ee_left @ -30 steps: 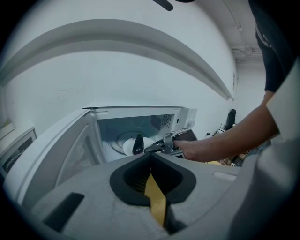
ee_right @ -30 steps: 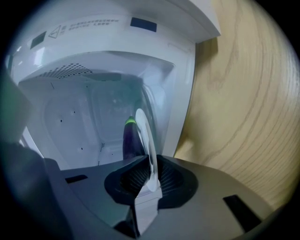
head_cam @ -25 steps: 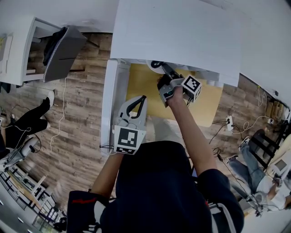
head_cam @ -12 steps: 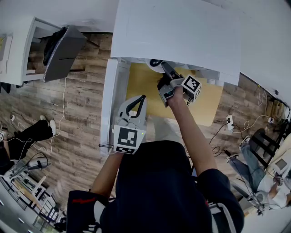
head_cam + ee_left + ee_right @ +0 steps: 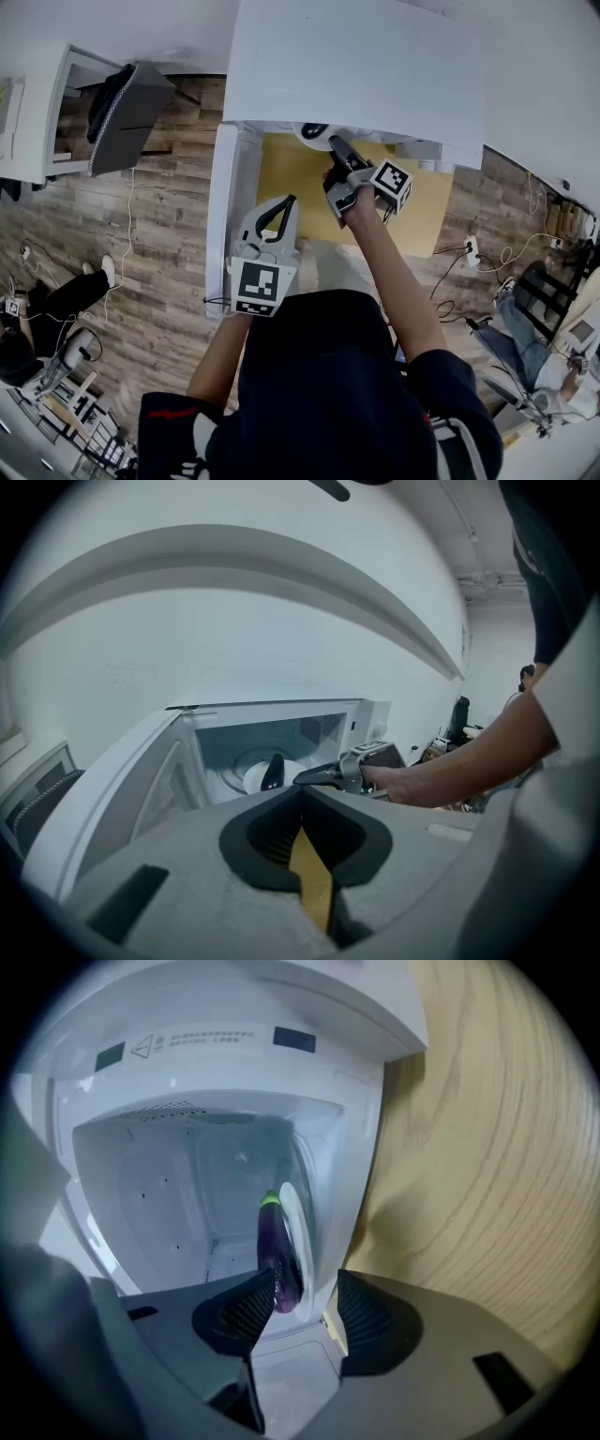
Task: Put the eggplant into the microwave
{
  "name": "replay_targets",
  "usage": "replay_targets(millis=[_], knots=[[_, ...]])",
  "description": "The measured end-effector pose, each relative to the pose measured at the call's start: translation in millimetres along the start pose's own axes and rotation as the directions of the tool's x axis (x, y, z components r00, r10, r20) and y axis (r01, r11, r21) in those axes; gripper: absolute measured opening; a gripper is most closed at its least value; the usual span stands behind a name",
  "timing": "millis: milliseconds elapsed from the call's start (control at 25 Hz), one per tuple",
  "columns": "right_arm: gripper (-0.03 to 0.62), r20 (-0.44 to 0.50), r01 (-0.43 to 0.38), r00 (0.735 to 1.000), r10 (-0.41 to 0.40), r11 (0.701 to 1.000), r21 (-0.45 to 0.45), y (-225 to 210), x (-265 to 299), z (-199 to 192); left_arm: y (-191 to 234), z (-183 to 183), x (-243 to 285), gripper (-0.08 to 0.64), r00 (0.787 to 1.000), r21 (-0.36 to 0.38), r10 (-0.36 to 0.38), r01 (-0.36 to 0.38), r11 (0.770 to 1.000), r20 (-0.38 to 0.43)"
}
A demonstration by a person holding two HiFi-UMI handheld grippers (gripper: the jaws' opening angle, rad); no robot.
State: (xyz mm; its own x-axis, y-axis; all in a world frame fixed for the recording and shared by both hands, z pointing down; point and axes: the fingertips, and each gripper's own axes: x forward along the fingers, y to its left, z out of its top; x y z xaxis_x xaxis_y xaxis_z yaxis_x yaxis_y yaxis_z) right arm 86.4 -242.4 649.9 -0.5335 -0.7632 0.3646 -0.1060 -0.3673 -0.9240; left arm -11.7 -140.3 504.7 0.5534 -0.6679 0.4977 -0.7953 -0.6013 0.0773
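The purple eggplant (image 5: 277,1255) with its green stem end lies on the white plate (image 5: 294,1206) inside the open white microwave (image 5: 234,1044). My right gripper (image 5: 305,1288) is at the oven's mouth with its jaws open. The eggplant's near end sits just beyond the left pad, and no pad presses on it. In the head view the right gripper (image 5: 337,155) reaches under the microwave's top (image 5: 356,66), with the eggplant (image 5: 314,130) a dark spot ahead of it. My left gripper (image 5: 272,220) hangs back by the open door (image 5: 223,216), shut and empty. From there the eggplant (image 5: 273,771) shows on the plate.
The microwave stands on a light wooden table (image 5: 291,183), whose top also shows to the right of the oven (image 5: 487,1147). Wooden floor with cables lies around. A white cabinet (image 5: 37,103) stands at the far left, and a seated person (image 5: 553,356) is at the right edge.
My right gripper stays at the microwave's mouth and the left one has not moved. The legs of a person at the left edge have moved down and away.
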Motion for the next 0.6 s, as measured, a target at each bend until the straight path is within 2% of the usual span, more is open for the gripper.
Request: replay_targets(millis=[160,320,440,600], knots=[[0.166,-0.016,0.0,1.0,-0.001,0.998,-0.058,2,-11,-5,-2,2,0,0.015,1.0,0.013,-0.006,0.006,1.0,0.004],[0.118,-0.031,0.02,0.999,-0.024,0.991,-0.131,3,-23,-11,-4,7,-2,0.015,1.0,0.018,-0.009,0.009,1.0,0.016],[0.079,-0.047,0.058,0.996,-0.07,0.975,-0.216,-1,-30,-14,-7,10,-2,0.016,1.0,0.021,-0.008,0.008,1.0,0.022],[0.026,-0.078,0.1,0.988,-0.133,0.937,-0.336,-7,-29,-19,-9,10,-4,0.015,1.0,0.025,-0.001,0.001,1.0,0.023]])
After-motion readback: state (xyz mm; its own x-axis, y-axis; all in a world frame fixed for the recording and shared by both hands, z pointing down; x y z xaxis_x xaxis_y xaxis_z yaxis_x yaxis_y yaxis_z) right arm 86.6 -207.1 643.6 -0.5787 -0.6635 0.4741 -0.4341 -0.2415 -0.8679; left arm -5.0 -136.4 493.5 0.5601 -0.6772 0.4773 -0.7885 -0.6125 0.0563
